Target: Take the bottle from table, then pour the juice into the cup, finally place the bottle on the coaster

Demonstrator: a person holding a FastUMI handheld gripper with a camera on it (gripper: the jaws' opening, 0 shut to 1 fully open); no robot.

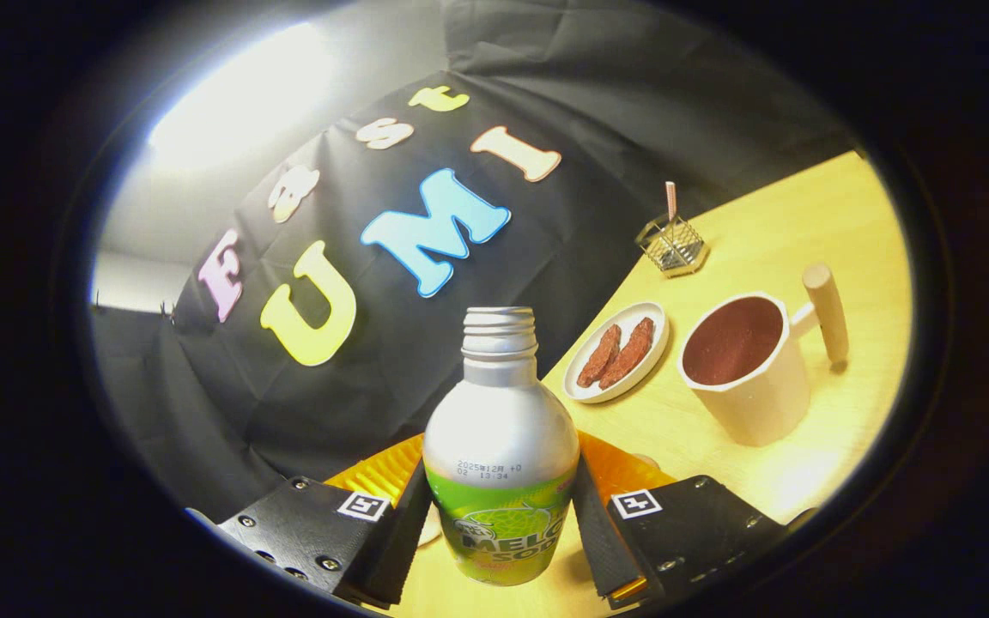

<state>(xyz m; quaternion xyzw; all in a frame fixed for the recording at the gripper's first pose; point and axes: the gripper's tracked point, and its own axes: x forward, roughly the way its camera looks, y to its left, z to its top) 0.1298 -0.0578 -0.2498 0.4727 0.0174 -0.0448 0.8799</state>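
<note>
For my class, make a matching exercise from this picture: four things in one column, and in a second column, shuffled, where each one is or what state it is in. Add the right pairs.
Things:
1. bottle
2. cup
3. plate
4. wire holder

Places or states:
A. beyond the cup, near the booth wall
B. clamped between the gripper fingers, cap off
C. holds two brown strips
D. beside the plate, wooden handle sticking out, brown inside

Pairs: 1-B, 2-D, 3-C, 4-A

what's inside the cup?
The cup holds a dark reddish-brown fill almost up to its rim; its depth is hidden. The gripper is shut on the uncapped bottle.
</note>
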